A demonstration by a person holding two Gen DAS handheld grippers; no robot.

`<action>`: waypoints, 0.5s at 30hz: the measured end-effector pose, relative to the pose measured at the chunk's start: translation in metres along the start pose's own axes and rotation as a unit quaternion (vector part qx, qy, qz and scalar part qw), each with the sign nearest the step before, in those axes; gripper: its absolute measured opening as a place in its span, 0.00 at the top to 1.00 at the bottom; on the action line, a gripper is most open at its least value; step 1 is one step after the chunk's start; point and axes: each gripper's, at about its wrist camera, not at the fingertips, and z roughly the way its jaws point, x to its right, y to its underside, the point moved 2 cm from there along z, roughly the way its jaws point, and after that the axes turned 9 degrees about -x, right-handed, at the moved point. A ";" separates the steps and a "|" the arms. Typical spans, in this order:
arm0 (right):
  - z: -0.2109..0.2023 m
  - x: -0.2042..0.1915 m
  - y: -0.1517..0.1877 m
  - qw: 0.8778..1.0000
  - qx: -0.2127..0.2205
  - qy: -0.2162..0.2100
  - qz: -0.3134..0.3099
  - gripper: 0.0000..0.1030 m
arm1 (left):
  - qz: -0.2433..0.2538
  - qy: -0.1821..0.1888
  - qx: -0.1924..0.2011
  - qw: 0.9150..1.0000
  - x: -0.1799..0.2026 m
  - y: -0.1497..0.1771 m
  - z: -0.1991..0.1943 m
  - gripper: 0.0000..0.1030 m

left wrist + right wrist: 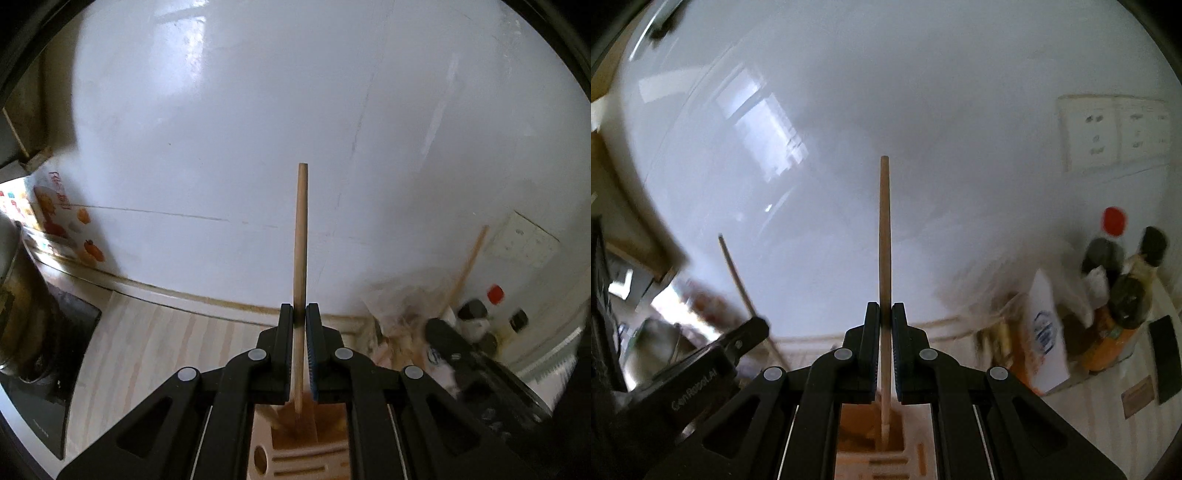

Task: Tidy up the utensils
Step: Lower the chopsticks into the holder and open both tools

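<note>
A: We note the left gripper [299, 314] upright, clamped on a round wooden chopstick [300, 236]; the right gripper [885, 314] likewise pinches a second chopstick [884, 240].

B: We record both lower ends over a pale slotted holder [295, 458], above the striped wood-grain bench [147, 350]. Glossy white wall [258, 110] behind; bottles [1115, 288] at right.

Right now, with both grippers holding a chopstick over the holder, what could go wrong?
1. The left chopstick is pinched near its lower end by the left gripper, so it may pivot and miss the utensil holder.
2. The right gripper works just beside the left one, so the two could bump.
3. The bottles stand close on the right; a wide swing might tip them.
</note>
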 end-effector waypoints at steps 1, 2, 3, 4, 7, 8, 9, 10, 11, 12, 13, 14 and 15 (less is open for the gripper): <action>0.001 -0.002 0.001 1.000 -0.013 -0.003 -0.004 0.93 | 0.005 0.002 -0.010 1.000 0.000 0.002 -0.004 0.93; 0.002 -0.003 0.003 1.000 -0.022 -0.006 -0.006 0.93 | 0.008 0.001 -0.013 1.000 0.000 0.002 -0.007 0.91; 0.001 -0.004 0.004 1.000 -0.028 -0.007 -0.009 0.93 | 0.013 -0.001 -0.014 1.000 0.001 0.004 -0.012 0.91; -0.002 -0.004 0.006 0.999 -0.031 -0.005 -0.012 0.92 | 0.018 -0.005 -0.011 1.000 0.000 0.006 -0.019 0.90; -0.015 0.002 0.011 0.999 -0.031 -0.009 -0.007 0.80 | 0.022 -0.026 -0.002 0.999 -0.008 0.012 -0.040 0.69; -0.021 0.004 0.012 1.000 -0.028 -0.008 -0.004 0.77 | 0.018 -0.028 -0.001 0.999 -0.011 0.014 -0.045 0.49; -0.026 0.005 0.013 1.000 -0.026 -0.009 -0.002 0.71 | 0.009 -0.030 0.002 0.999 -0.017 0.017 -0.052 0.33; -0.031 0.006 0.014 1.000 -0.025 -0.009 -0.001 0.66 | 0.003 -0.034 0.004 0.999 -0.022 0.020 -0.057 0.30; -0.037 0.007 0.015 1.000 -0.022 -0.007 0.001 0.65 | -0.001 -0.038 0.005 0.999 -0.026 0.023 -0.061 0.29; -0.043 0.007 0.017 1.000 -0.019 -0.007 0.002 0.64 | -0.002 -0.042 0.005 0.999 -0.028 0.027 -0.064 0.29; -0.049 0.008 0.019 1.000 -0.016 -0.004 0.003 0.62 | -0.003 -0.049 0.002 0.999 -0.032 0.031 -0.066 0.29; -0.055 0.010 0.020 1.000 -0.015 -0.001 0.005 0.61 | -0.006 -0.053 0.000 0.999 -0.036 0.037 -0.069 0.26; -0.061 0.011 0.024 1.000 -0.016 0.002 0.009 0.57 | -0.010 -0.054 0.000 0.998 -0.040 0.043 -0.072 0.16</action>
